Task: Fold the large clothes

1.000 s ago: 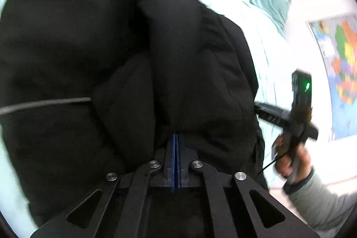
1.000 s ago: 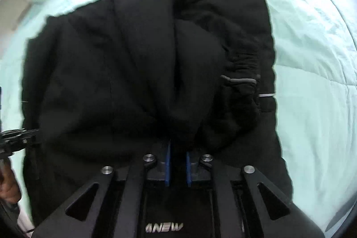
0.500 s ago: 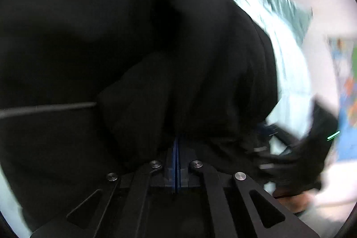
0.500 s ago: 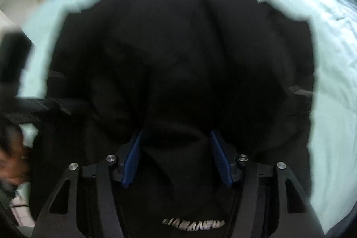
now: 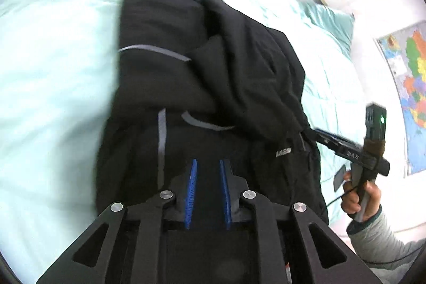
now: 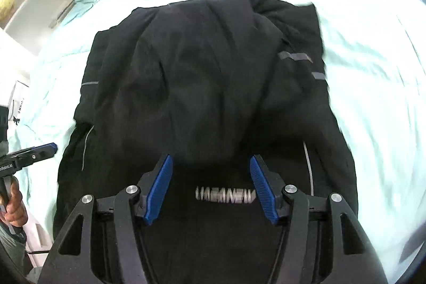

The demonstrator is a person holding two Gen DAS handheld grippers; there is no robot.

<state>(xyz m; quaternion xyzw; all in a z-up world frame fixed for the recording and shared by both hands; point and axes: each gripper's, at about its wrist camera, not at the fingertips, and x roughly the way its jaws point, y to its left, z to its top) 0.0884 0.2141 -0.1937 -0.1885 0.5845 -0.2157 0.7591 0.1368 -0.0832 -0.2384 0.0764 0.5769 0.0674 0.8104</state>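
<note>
The black jacket (image 6: 207,87) lies bunched in a loose fold on the mint-green bed (image 6: 372,71), its near hem toward both grippers, grey stripes and a white logo showing on the cloth. The left gripper (image 5: 208,164) hangs over the near hem with its blue pads (image 5: 192,188) a narrow gap apart, holding nothing. The right gripper (image 6: 210,164) hovers over the logo with its jaws spread wide and empty.
</note>
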